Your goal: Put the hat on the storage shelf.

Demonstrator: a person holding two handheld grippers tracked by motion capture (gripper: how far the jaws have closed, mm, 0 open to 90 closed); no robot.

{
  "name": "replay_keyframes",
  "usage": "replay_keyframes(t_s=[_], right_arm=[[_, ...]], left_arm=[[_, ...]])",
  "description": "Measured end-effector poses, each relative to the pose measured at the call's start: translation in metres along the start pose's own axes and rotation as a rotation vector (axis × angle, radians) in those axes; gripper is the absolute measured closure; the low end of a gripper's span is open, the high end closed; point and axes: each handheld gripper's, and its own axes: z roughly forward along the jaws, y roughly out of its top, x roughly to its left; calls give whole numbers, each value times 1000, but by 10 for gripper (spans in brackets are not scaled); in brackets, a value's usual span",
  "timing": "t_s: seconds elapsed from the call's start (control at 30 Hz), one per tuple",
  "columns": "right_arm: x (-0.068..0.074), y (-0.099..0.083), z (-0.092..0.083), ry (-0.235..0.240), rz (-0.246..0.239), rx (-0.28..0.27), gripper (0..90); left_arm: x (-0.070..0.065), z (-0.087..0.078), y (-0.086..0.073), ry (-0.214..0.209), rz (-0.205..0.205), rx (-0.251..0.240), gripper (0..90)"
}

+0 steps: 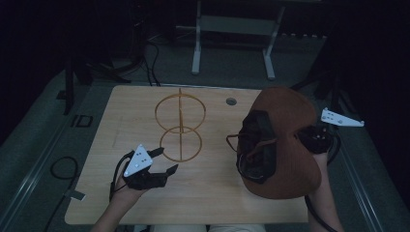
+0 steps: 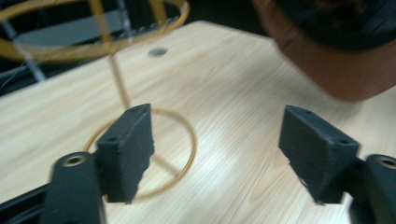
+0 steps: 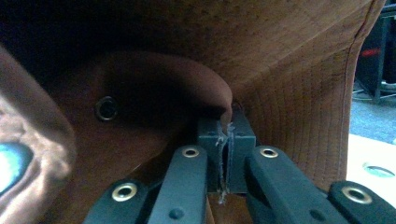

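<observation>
Right claw (image 3: 227, 140): jaws pressed together on a fold of the brown hat (image 3: 289, 70), pinching its fabric edge between the pads. In the high view the right claw (image 1: 316, 140) sits at the right edge of the hat (image 1: 290, 140), which is lifted over the right half of the counter (image 1: 212, 193) with its dark inner side and black band turned to the left. A metal eyelet (image 3: 106, 108) shows inside the crown in the right gripper view.

Left claw (image 2: 217, 154): jaws apart, nothing between them. In the high view the left claw (image 1: 162, 166) is at the near left of the counter, pointing right, its grey plate (image 1: 138, 159) on top. The hat lies well to the right of this claw, with bare counter between them; in the left gripper view the hat (image 2: 336, 60) hangs at the upper right, beyond the right-hand jaw and clear of it.

Wire stand (image 1: 180, 126): two gold rings joined by an upright rod, at mid-counter, left of the hat. Its lower ring (image 1: 180, 144) rests on the counter just beyond the left claw; in the left gripper view that ring (image 2: 187, 140) lies partly behind the left-hand jaw, and the upper ring (image 2: 93, 46) is above it. A small round hole (image 1: 231, 101) is in the far counter.
</observation>
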Motion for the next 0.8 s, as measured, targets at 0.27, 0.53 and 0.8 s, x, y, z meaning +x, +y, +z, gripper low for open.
replay_keyframes(t_s=[0.27,0.53,0.8], right_arm=[[-10,5,12,-17,10,1,873],[-26,18,30,-63,10,18,873],[-35,39,53,-85,1,13,873]], left_arm=[[15,-7,-48,85,-53,114,111],[38,-26,-86,214,-127,144,110],[56,-48,-110,359,-195,160,77]])
